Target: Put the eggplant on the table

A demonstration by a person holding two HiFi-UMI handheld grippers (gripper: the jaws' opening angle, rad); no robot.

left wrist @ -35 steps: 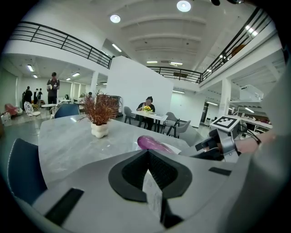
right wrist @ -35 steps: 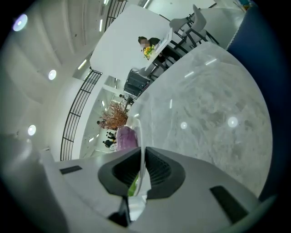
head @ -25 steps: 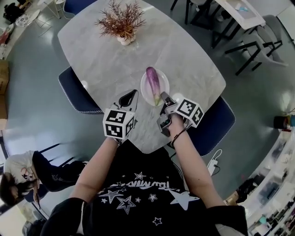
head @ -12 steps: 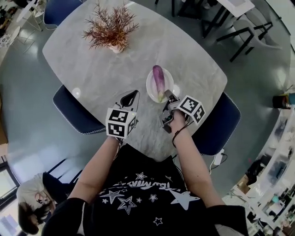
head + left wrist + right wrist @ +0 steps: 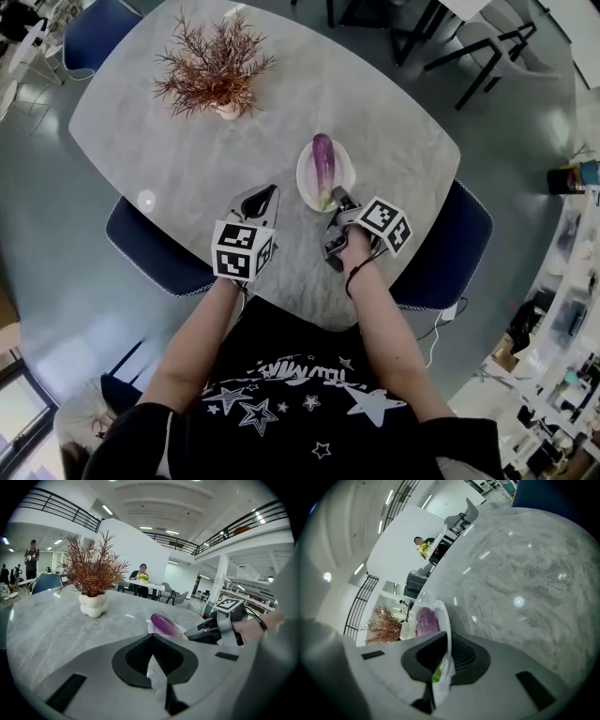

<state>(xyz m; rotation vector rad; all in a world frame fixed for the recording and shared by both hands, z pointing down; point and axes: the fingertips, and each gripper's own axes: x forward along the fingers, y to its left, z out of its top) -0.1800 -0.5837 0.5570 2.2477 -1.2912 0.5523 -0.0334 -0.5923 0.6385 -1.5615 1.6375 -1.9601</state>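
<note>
Right tongs (image 5: 337,198) grip the plate (image 5: 304,176) holding eggplant (image 5: 323,157).

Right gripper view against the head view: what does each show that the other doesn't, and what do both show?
Only the right gripper view: the right gripper shut on the plate rim, a green stem end beside its jaws. Only the head view: the left gripper, apart from the plate, and blue chairs. Both: the eggplant on the plate, the potted plant, the table.

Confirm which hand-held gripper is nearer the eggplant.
Right. The right hand-held gripper grips the rim of the plate beside the eggplant; the left hand-held gripper sits apart, left of both.
</note>
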